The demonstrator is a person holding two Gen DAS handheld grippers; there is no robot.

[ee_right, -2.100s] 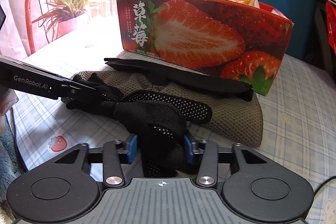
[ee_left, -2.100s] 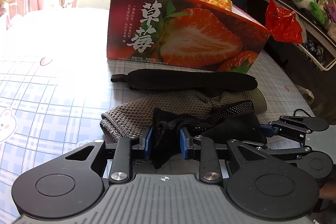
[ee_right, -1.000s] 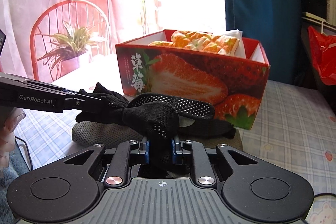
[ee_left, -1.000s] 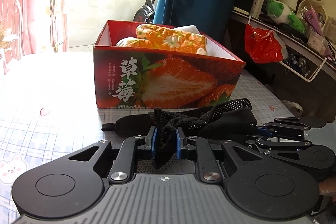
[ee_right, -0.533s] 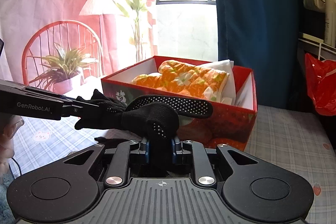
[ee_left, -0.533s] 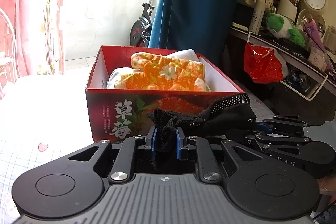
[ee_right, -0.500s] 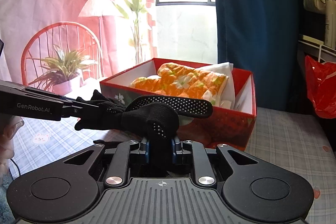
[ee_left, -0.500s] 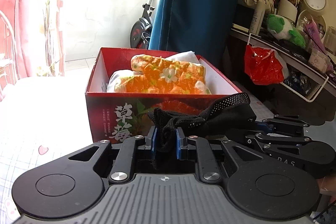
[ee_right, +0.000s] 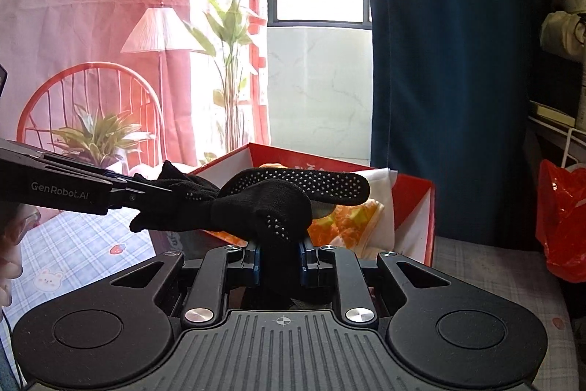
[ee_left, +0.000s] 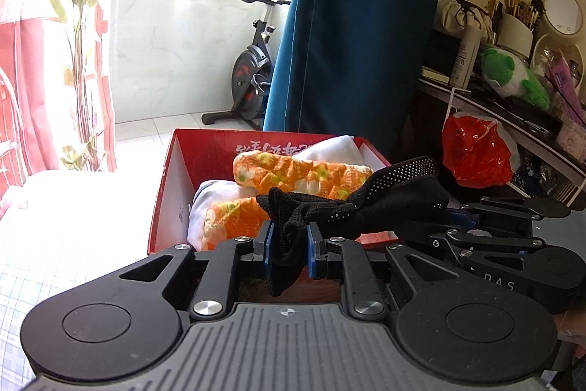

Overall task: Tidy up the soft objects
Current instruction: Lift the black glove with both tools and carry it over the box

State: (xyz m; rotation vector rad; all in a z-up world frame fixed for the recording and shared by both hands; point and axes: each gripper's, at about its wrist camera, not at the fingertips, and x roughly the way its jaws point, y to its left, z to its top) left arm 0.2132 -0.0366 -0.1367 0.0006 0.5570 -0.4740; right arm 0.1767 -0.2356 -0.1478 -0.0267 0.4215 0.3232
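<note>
Left wrist view: the left tool (ee_left: 288,246), at lower centre of the frame, has its blue pads pinching one end of a black knit glove with white grip dots (ee_left: 370,204). The glove stretches to the right of the frame, where the right tool (ee_left: 454,218) holds its other end. It hangs in the air in front of and slightly above a red cardboard box with white inner walls (ee_left: 172,185), at mid-frame. Inside the box lie orange floral padded mitts (ee_left: 300,173) on a white cloth (ee_left: 337,149). A blue curtain (ee_left: 359,24) hangs behind the box, and a red plastic bag (ee_left: 476,152) hangs at the right edge.

In the right wrist view, the right tool (ee_right: 279,257) at lower centre is pressed together on the glove's (ee_right: 263,204) bunched middle; one dotted finger juts toward the right of the frame. The left tool (ee_right: 146,187) reaches in from the left edge and grips the glove's cuff. The box (ee_right: 414,218) sits just behind, on a checked surface (ee_right: 73,244).
</note>
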